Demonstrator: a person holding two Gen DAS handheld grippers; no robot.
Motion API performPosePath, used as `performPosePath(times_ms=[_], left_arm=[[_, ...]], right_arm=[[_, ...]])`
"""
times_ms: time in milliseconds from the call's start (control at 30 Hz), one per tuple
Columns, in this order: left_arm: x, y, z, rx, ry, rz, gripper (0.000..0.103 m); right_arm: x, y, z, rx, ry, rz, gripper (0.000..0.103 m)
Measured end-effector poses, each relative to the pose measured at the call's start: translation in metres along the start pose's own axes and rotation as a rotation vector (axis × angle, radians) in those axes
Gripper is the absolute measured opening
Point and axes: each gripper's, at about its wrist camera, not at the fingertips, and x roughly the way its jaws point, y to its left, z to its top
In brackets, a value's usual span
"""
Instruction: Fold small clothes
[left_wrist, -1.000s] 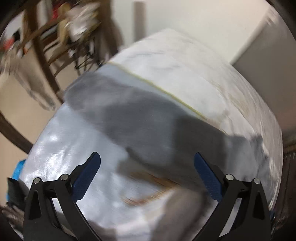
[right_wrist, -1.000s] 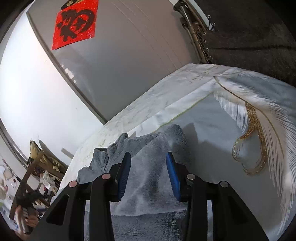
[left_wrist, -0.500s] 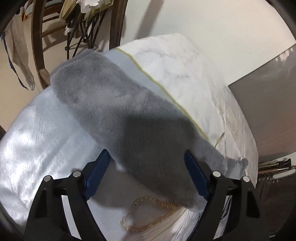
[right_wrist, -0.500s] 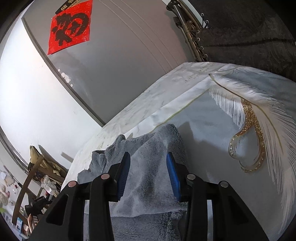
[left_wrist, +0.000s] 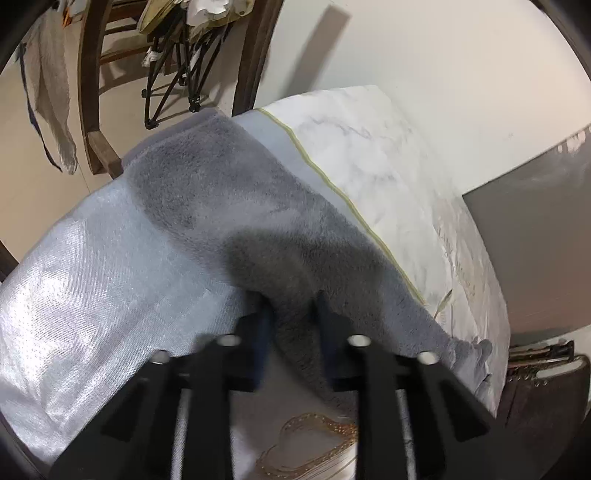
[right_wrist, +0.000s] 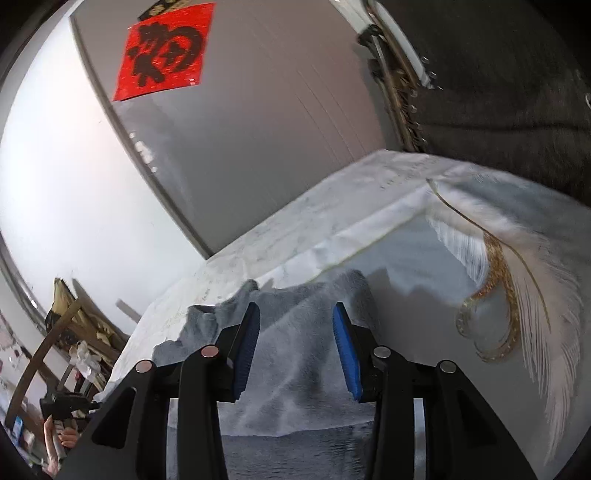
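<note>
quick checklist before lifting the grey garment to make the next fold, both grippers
1. Left hand-held gripper closed on the grey garment: ok, fingers pinch its near edge, though the view is blurred.
2. Right hand-held gripper gripping the garment: cannot tell, a raised fold sits between its fingers with gaps showing on both sides.
3. Garment spread along the table: ok, it lies stretched out lengthwise.
4. Far end on the table: not ok, it looks to reach or overhang the edge.
5. Nothing on top of the garment: ok.
6. Bare cloth beside the garment to fold onto: ok.
</note>
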Motion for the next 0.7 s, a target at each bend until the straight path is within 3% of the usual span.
performPosePath(times_ms=[300,700], left_arm=[[-0.021,-0.043,-0.021,0.200,-0.055,0.083,0.011],[-0.044,-0.117,-0.056,0.411,-0.067,0.093,0.009]], right_arm=[[-0.010,0.030,-0.010,-0.096,0.027,0.058,0.043],[-0.010,0.012,-0.006,-0.026,0.034,0.062,0.043]])
